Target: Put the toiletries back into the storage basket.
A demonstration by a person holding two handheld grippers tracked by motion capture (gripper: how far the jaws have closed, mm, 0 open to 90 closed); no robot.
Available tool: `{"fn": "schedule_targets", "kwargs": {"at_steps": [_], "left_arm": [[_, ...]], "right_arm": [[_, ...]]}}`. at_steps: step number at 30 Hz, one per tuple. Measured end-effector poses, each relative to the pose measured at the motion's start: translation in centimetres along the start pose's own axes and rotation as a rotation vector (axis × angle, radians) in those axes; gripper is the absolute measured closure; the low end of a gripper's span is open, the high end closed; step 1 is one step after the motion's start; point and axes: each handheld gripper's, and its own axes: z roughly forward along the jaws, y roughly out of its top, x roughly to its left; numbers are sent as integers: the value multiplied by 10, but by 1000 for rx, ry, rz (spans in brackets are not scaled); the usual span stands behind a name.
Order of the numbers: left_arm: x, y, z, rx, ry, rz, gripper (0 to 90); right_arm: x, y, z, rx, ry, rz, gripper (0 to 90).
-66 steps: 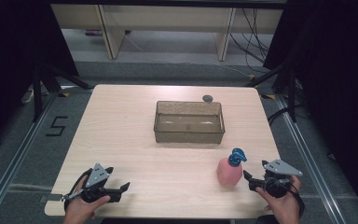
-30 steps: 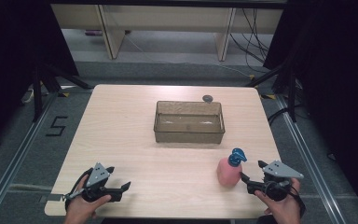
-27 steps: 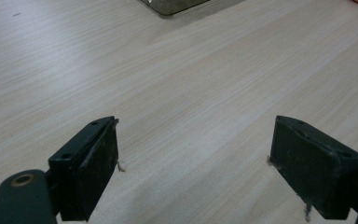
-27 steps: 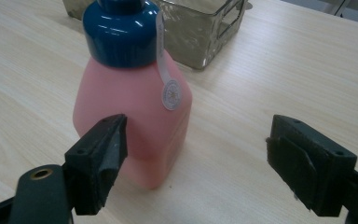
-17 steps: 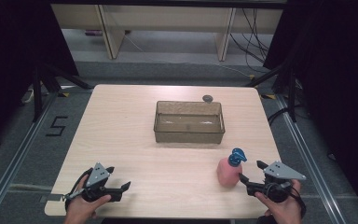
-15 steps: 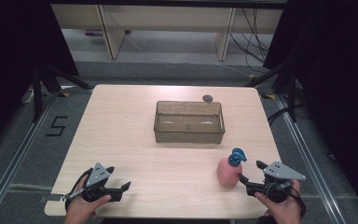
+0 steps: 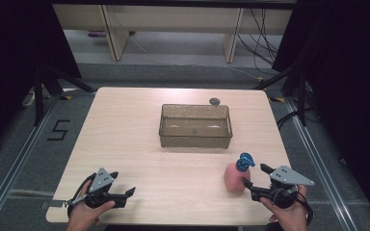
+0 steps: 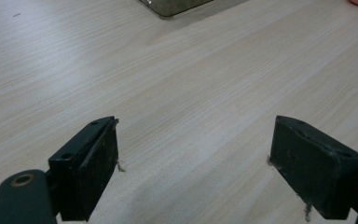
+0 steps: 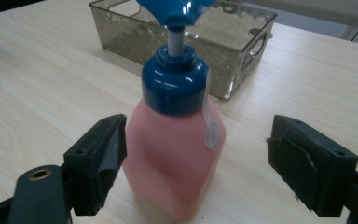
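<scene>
Fingers of both grippers spread wide, empty: right gripper [image 9: 196, 163] flanking one pink bottle [image 9: 172, 158], one tray [image 7: 195, 126] beyond.

Pump bottle [image 9: 175, 140]: nozzle top cut by upper edge in right gripper view. Small dark object [image 7: 215, 101] behind clear bin [image 7: 195, 126]: too small to identify.

Both grippers, left gripper [image 7: 125, 195] and right gripper [image 7: 254, 177], are black, each topped by a grey three-cornered plate, with blocky black jaws.
</scene>
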Motion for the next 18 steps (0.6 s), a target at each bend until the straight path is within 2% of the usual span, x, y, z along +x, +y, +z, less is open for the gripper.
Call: {"fn": "schedule_targets", "kwargs": {"at_steps": [3,4,5,6,7,9,10,11,12,13,14,16,17,18], "left_arm": [[-1,0,0,-17,-6,-4,148],[-1,0,0,-13,-5,-1,148],[1,0,-1,3,-3,18,148],[1,0,-1,3,-3,18,149],[-1,-1,1,-21,-6,2,149],[-1,-1,0,-18,-5,3,149],[-1,0,0,-16,-4,8,149],[-2,0,-1,-12,1,10,149],[-2,0,-1,-17,-3,10,148],[-2,0,-1,-19,-8,16,148],[-2,0,-1,-18,-9,13,149],[-3,0,-1,-13,-3,9,149],[-3,0,-1,-13,-4,8,148],[-3,0,0,-23,-12,10,148]], "right_arm": [[0,2,1,-15,7,7,204],[1,2,3,-31,12,11,204],[1,3,3,-30,8,12,203],[1,3,3,-30,8,12,203],[0,4,5,-33,5,14,195],[-1,5,6,-35,8,9,192],[2,7,7,-36,17,43,189],[2,7,7,-36,17,43,189],[-1,8,8,-44,13,5,182],[-1,10,11,-45,21,15,174],[-2,11,12,-53,20,0,174],[-1,12,14,-60,18,6,174],[-1,13,14,-55,27,34,173],[-1,13,14,-55,27,34,173]]}}
